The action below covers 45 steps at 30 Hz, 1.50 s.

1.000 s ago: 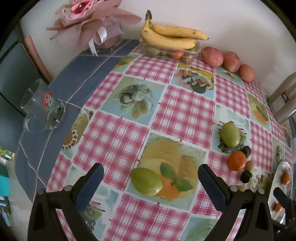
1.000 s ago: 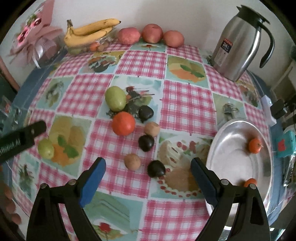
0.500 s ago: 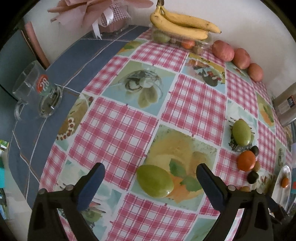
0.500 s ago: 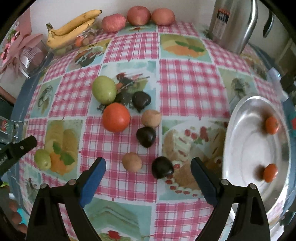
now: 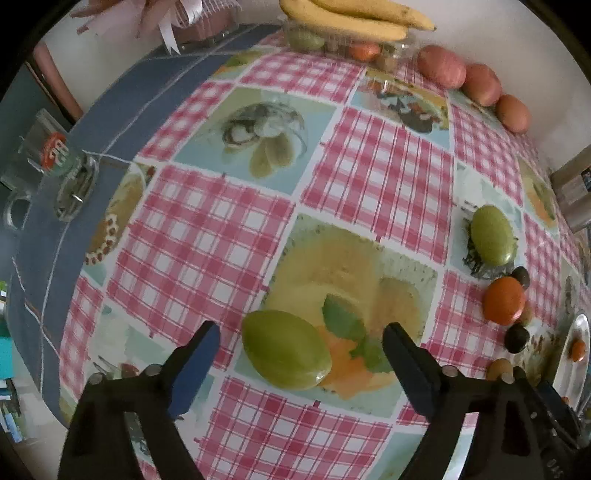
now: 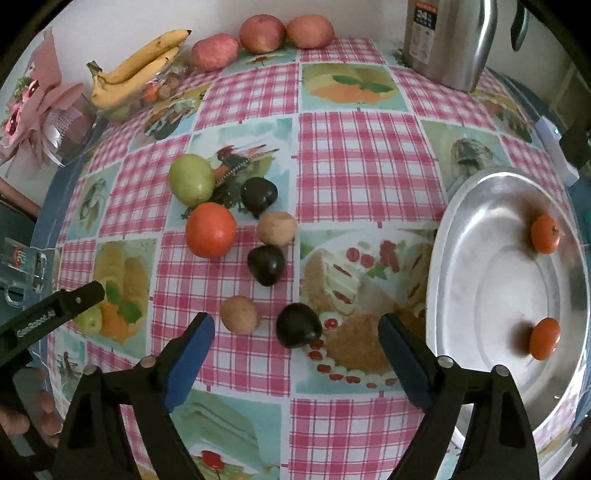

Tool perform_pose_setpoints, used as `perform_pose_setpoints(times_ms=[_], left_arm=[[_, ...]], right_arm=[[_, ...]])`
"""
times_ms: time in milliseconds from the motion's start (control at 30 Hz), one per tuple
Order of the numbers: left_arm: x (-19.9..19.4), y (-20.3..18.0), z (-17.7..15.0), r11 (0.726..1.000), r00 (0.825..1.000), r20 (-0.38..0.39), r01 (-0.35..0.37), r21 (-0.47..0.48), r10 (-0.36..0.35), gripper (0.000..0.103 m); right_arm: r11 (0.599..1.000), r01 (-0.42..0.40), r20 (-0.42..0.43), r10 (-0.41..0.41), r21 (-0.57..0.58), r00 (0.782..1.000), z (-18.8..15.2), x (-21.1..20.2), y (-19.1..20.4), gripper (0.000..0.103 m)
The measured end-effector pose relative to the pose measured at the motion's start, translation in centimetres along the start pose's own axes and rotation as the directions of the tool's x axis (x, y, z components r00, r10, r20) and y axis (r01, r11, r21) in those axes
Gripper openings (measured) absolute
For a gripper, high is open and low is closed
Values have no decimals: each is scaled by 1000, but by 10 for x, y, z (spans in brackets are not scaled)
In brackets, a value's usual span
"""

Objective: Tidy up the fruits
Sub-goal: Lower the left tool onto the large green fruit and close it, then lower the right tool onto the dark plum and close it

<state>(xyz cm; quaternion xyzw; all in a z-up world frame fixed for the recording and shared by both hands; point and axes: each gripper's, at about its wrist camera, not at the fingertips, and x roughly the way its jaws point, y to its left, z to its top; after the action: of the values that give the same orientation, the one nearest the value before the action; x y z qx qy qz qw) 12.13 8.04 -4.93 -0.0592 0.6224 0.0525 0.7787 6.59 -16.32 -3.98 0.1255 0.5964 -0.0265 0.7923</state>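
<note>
My left gripper [image 5: 301, 334] is open, its fingers on either side of a green fruit [image 5: 286, 349] lying on the checked tablecloth, not touching it. My right gripper [image 6: 295, 325] is open, with a dark plum [image 6: 298, 325] between its fingers and a brown fruit [image 6: 239, 314] just left. Further off lie two more dark plums [image 6: 266, 264], a second brown fruit [image 6: 276, 228], an orange tomato [image 6: 210, 229] and another green fruit [image 6: 191, 179]. A silver plate [image 6: 480, 221] at the right holds two small oranges [image 6: 544, 339].
Bananas [image 6: 140, 70] on a clear box and three red apples [image 6: 262, 33] line the back wall. A steel thermos [image 6: 447, 40] stands back right. A glass mug [image 5: 44, 158] sits at the left table edge, a pink gift bouquet [image 6: 37, 110] behind.
Both grippers have moved forward and down. The green fruit now sits between the left fingers, and the nearest dark plum between the right fingers.
</note>
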Motion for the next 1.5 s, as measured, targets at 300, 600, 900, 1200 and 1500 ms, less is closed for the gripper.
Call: perform_pose_setpoints(times_ms=[300,600,900,1200,1500], left_arm=[[9,-7,-6,1000,1000,-23,-18,8,18,60],[6,1,-8,999,1000,-12,18,-34,-18,43],[-22,-1,-3,995,995,55,87,-41,-85,43],[-36,-22,1,995,991,93,101,1,-101,43],[-40,-44,-1,994,989,107,94,58,-100,43]], right_arm=[[999,-23,-34,24,22,999,-3,8,-9,67],[999,-42,-40,43,27,998,-4,7,-9,53],[998,-47,-39,48,47,998,-4,5,-16,49],[997,-69,-49,71,41,996,-5,7,-16,42],[994,-102,-59,104,35,993,-3,12,-10,36]])
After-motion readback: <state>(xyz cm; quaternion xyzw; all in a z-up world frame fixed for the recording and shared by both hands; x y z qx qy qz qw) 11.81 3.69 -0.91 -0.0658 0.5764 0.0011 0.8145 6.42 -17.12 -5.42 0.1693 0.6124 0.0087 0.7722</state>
